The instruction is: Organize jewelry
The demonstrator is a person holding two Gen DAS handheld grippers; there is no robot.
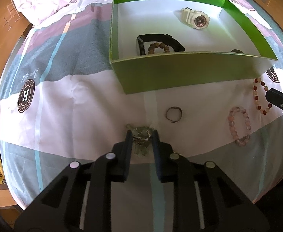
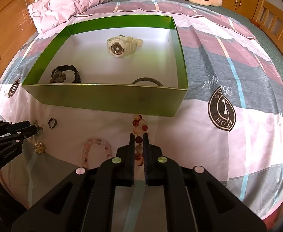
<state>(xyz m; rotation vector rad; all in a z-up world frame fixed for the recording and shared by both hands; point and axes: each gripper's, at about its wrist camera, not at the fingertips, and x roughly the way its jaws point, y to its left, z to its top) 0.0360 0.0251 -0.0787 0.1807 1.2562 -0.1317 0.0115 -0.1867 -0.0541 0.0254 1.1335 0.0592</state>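
The tangled green-and-gold charm bracelet (image 1: 141,141) lay on the checked bedsheet (image 1: 83,100) before the green cardboard box (image 1: 180,77); lifting it straight up would avoid snagging. The left claw (image 1: 141,135) pinched it; the right claw (image 2: 139,141) was clamped on the red-and-white beaded bracelet (image 2: 138,133).

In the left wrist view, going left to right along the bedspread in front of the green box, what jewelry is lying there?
Greenish trinket cluster between the left gripper jaws → metal ring → pink bead bracelet → red-and-white bead bracelet at the right gripper.
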